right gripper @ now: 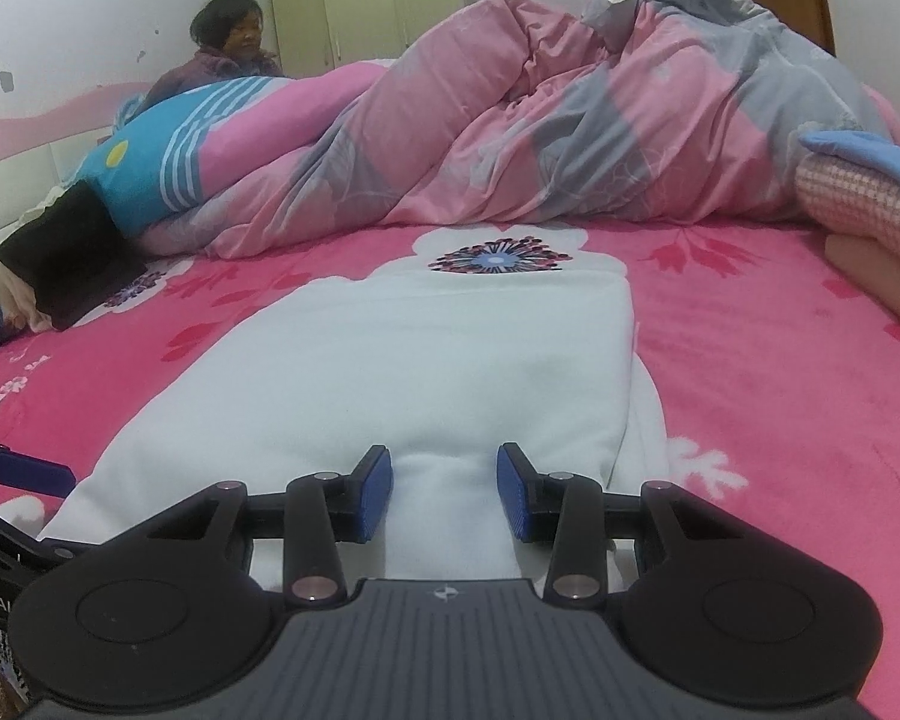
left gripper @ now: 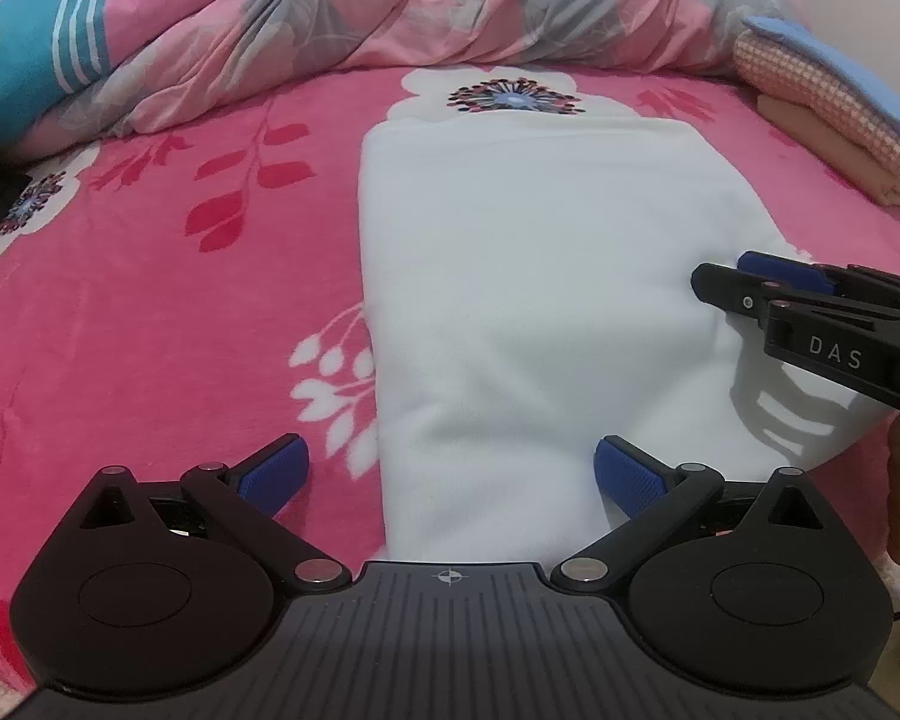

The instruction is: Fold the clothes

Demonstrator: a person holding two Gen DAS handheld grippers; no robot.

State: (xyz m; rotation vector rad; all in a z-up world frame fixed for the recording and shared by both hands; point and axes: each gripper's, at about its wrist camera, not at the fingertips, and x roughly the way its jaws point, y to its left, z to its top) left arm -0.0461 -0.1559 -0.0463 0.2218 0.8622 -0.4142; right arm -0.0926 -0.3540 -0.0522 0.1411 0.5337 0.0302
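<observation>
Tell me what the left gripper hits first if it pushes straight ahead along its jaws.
Most likely the near end of the folded white garment, which lies on the pink bedspread between the left gripper's wide-open jaws; exact depth is unclear.

A white garment (left gripper: 528, 300) of soft, fleecy cloth lies flat on a pink flowered bedspread (left gripper: 168, 312), folded into a long, smooth rectangle that runs away from the cameras. Its far edge is straight. In the right wrist view, a lower layer (right gripper: 645, 414) peeks out along the right side.
</observation>
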